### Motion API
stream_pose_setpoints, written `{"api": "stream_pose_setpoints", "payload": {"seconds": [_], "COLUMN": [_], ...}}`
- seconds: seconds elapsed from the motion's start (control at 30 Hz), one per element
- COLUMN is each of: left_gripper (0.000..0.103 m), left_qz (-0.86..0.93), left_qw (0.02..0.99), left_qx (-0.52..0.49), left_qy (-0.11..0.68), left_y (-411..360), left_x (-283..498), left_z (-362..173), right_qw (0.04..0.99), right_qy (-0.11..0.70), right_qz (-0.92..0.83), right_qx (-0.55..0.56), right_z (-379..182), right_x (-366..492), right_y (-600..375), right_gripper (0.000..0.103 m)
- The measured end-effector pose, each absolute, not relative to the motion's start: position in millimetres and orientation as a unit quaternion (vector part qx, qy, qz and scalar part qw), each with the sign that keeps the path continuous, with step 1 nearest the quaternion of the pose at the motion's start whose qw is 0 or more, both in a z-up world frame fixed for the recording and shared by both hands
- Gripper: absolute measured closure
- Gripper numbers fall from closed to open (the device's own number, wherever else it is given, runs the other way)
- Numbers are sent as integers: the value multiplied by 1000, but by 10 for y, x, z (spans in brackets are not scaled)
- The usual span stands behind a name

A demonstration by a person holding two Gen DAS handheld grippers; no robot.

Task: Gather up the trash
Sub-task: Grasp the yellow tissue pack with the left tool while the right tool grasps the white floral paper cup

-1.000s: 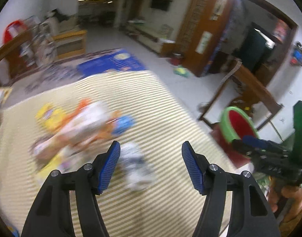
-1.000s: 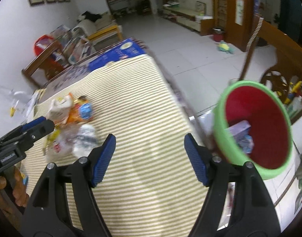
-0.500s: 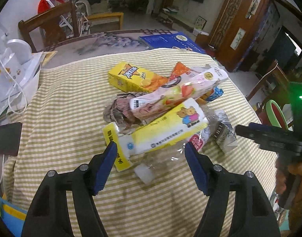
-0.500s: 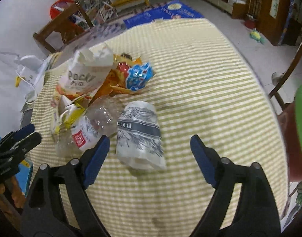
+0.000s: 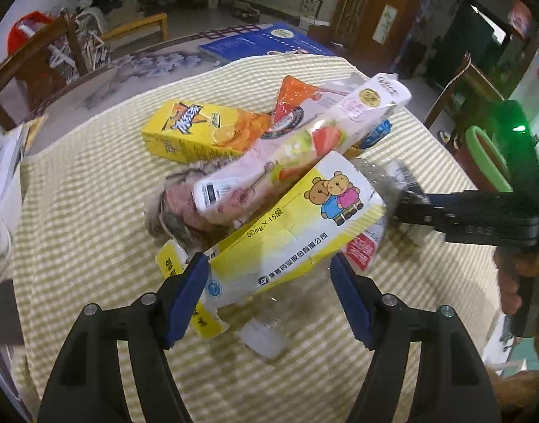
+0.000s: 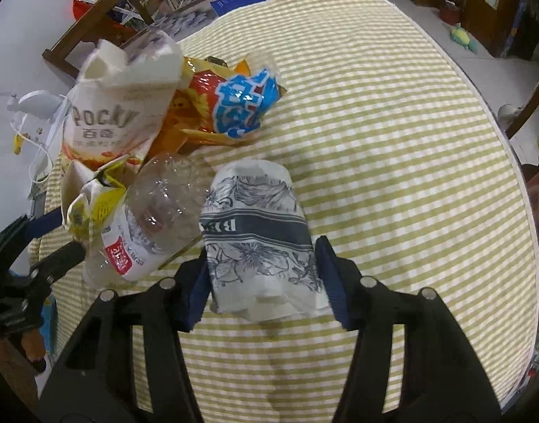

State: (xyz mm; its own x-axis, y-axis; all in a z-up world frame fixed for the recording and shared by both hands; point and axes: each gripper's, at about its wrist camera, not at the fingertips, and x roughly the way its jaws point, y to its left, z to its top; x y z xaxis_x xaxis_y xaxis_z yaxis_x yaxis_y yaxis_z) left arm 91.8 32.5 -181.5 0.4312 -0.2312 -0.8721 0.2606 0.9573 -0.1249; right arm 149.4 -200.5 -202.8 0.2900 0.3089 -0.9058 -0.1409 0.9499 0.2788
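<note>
A trash pile lies on the striped tablecloth. My left gripper stands open astride the near end of a yellow-and-white bear box. Under that box lies a crushed clear bottle. Behind them are a pink Pocky box, a yellow drink carton and an orange snack bag. My right gripper is closing on a white floral tissue pack, and its pads meet the pack's two sides. The bottle lies just left of the pack.
A green bin with a red inside stands past the table's right edge. A blue book lies at the far end, with wooden chairs behind. White things crowd the table's left side. A person's hand holds the right gripper.
Both grippers came down closer to the pile. The right jaws narrowed around the tissue pack. The left gripper's jaws now straddle the bear box.
</note>
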Motion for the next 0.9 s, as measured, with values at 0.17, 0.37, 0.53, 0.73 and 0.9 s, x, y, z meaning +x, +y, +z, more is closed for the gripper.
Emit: {"api": "stream_pose_setpoints", "payload": {"seconds": [0.17,0.37,0.53,0.73,0.9], "left_gripper": [33,32,50,61,63], "left_qz": [-155,-166,-167,-146,-130], "left_qw": [842,837,840,848,862], "left_qx": [38,29,29,-12,-51], "left_qy": [515,521,516,509,488], "left_y": [257,193,130,221,287], "left_x": [1004,1068,1020,937,773], "left_z": [-1793,-1843,-1831,-1748,-1547], "right_qw": [801,800,812,834,849], "right_qy": [575,575,555,521,497], "right_qz": [145,145,153,153,155], "right_qx": [83,93,100,93,92], "right_z": [-1989,-1960,-1775,-1493,-1298], "right_x": [1417,1336,1264,1119,1044], "right_y": [-2062,-2130,-2154,-2188,-2204], "right_gripper": [49,49,49,49,49]}}
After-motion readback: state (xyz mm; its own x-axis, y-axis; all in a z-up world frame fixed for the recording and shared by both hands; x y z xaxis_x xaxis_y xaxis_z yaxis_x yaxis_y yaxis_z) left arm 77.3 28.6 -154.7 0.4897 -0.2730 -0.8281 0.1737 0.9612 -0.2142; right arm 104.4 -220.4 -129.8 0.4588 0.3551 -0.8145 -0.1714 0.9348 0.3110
